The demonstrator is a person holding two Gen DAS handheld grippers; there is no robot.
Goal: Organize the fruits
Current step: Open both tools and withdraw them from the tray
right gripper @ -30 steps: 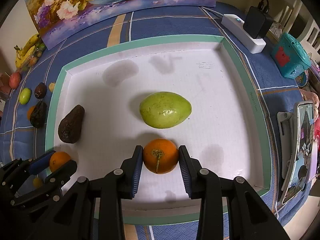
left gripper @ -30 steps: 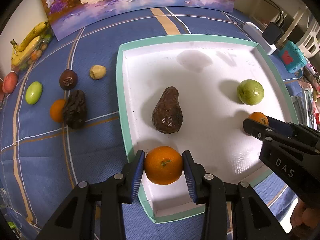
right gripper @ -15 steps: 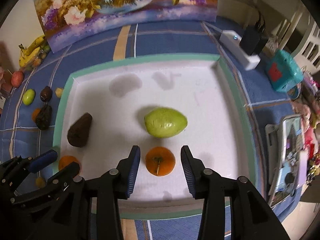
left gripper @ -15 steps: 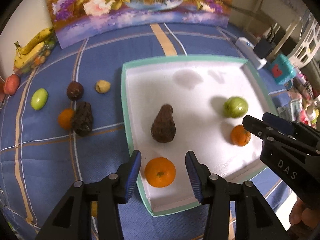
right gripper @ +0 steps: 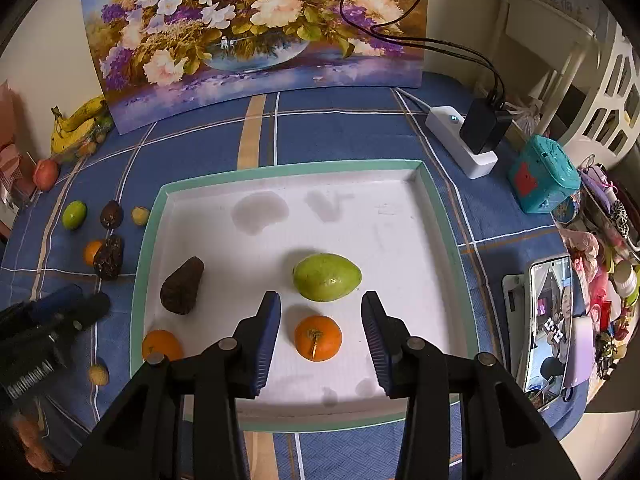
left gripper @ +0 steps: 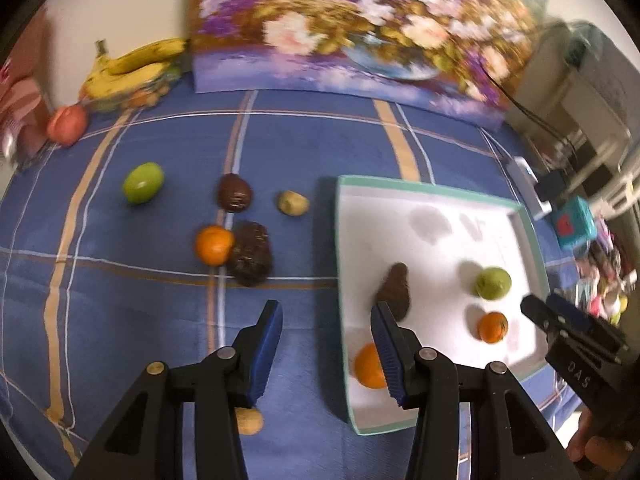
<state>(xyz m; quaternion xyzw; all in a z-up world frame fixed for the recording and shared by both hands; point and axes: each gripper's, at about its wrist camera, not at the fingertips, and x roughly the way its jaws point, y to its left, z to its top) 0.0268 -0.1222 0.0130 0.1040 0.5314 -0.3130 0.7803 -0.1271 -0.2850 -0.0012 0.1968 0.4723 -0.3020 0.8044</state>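
A white tray with a teal rim (right gripper: 440, 216) (left gripper: 340, 240) holds a dark avocado (right gripper: 182, 286) (left gripper: 394, 292), a green mango (right gripper: 326, 277) (left gripper: 493, 283) and two oranges (right gripper: 318, 338) (right gripper: 161, 345) (left gripper: 493, 326) (left gripper: 368, 366). My left gripper (left gripper: 326, 324) is open and empty above the cloth at the tray's left rim. My right gripper (right gripper: 320, 312) is open and empty above one orange. On the cloth left of the tray lie an orange (left gripper: 214, 245), two dark fruits (left gripper: 252, 253) (left gripper: 234, 198), a green fruit (left gripper: 143, 182) and a small yellowish fruit (left gripper: 293, 203).
A flower painting (right gripper: 256, 32) stands at the back. Bananas (left gripper: 136, 66) and a red fruit (left gripper: 67, 125) lie far left. A power strip with charger (right gripper: 468, 140), a teal toy (right gripper: 544, 174) and a phone (right gripper: 548, 320) lie right of the tray. Another small fruit (left gripper: 248, 420) lies under my left gripper.
Both grippers opened, let go of their oranges in the tray and drew back and up. My left gripper swung left toward the fruits on the cloth.
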